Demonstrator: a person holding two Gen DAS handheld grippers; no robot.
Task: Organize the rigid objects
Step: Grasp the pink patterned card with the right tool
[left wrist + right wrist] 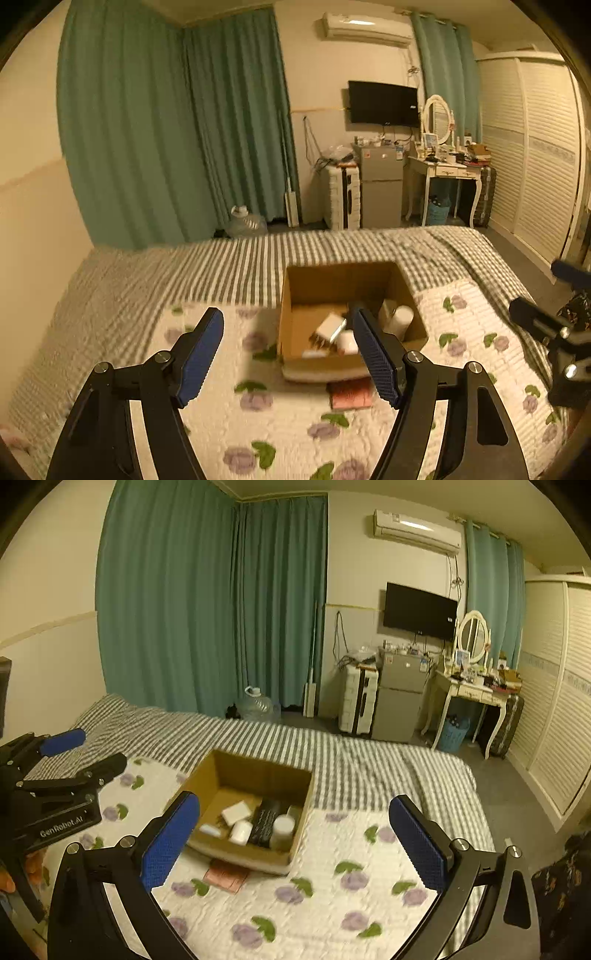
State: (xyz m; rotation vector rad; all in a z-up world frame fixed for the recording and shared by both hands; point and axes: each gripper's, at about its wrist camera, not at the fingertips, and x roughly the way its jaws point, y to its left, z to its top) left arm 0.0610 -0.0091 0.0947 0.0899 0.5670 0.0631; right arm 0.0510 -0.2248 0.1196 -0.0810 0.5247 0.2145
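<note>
An open cardboard box (295, 295) (225, 768) sits on the bed. Inside it lie a white block (236, 812), a white case (241, 831), a dark remote (264, 821), a pale jar (282, 830) and a small white piece (209, 829). A pink booklet (350, 395) (227, 878) lies on the quilt, tucked under the box's near edge. My left gripper (291, 354) is open and empty, held above the quilt in front of the box. My right gripper (295, 845) is open and empty, to the right of the box.
The floral quilt (332, 904) covers the near bed; a striped blanket (258, 738) covers the far part. Beyond the bed stand a water jug (256, 703), a small fridge (400, 698), a dressing table (476, 694) and a louvred wardrobe (554, 701).
</note>
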